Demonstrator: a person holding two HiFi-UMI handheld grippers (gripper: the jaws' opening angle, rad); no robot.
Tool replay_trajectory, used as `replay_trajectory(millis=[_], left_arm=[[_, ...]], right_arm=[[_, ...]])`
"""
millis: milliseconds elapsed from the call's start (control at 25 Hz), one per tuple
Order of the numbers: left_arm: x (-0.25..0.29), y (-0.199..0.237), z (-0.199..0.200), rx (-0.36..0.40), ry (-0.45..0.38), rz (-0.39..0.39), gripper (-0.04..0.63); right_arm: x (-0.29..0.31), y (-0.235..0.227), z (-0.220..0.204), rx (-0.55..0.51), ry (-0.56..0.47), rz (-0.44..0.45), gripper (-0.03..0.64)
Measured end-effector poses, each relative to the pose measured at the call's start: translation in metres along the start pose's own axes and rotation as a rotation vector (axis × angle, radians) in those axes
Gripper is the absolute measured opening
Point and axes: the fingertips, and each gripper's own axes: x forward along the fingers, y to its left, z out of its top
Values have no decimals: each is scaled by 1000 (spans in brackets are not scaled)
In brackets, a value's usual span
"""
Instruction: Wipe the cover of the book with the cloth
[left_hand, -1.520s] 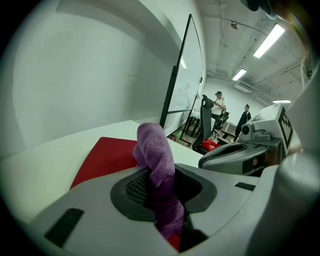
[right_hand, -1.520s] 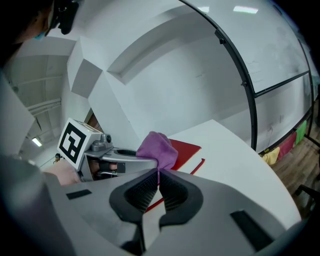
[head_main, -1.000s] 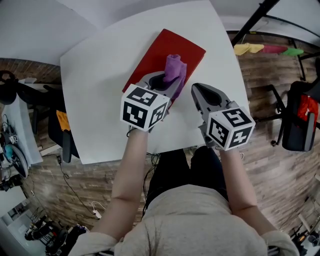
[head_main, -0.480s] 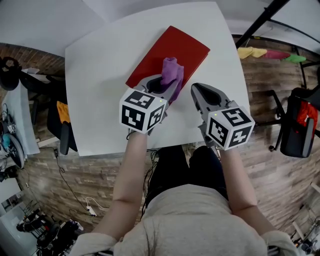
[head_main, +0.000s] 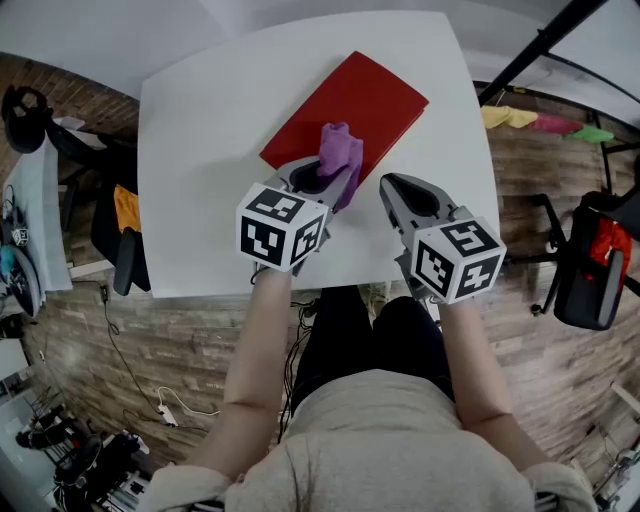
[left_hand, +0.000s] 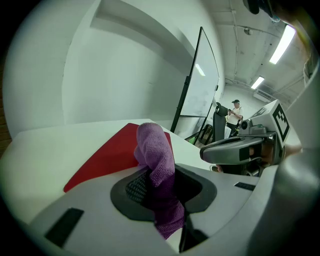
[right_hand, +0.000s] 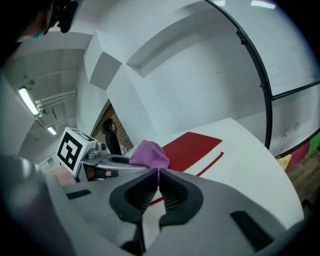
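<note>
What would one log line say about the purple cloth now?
left gripper: shut on purple fuzzy cloth | cloth: over near end of flat red book | right gripper: shut, empty

Workroom (whiteboard (left_hand: 199, 92), ceiling strip lights (left_hand: 283, 44)).

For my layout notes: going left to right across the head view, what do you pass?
Black chair with orange on it, left gripper holding the cloth, right gripper, black chair with red on it.
</note>
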Motion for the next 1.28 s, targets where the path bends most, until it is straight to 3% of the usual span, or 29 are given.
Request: replay_trajectory(millis=[960,1280], left_arm=[[-48,16,-35,-128,-30,42,107],[-60,31,-54,-145,-28,121,107]], right_arm=[[17,32,-18,-58,78,66,25],[22,34,-22,-71,93,68,25]])
